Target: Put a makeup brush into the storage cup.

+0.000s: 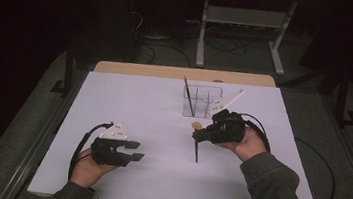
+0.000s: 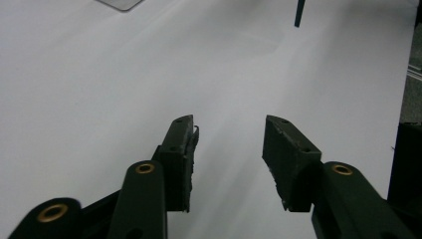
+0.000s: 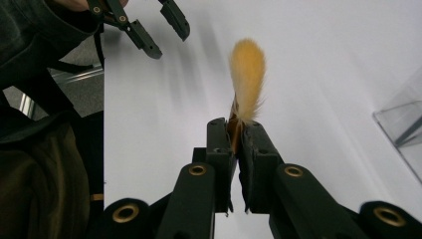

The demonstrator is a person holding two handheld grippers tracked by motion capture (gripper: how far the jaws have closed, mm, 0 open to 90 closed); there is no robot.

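My right gripper (image 1: 201, 134) is shut on a paintbrush (image 1: 195, 147) near its ferrule. The brush's orange bristles (image 3: 247, 74) stick out past the right gripper's tips (image 3: 238, 124), and its dark handle slants down to the white sheet. A clear organizer (image 1: 202, 101) stands just behind, with another brush (image 1: 188, 96) leaning in it. My left gripper (image 1: 136, 151) hovers at the front left, jaws apart with nothing between them. The left gripper view shows that gripper (image 2: 229, 129) over bare white surface, with the held brush's handle end (image 2: 299, 12) at the top. The left gripper (image 3: 166, 30) also appears far off in the right gripper view.
A white sheet (image 1: 133, 104) covers the table, with a wooden strip (image 1: 167, 72) along the far edge. A metal frame (image 1: 242, 31) and cables lie on the floor behind. Dark table rails run down both sides.
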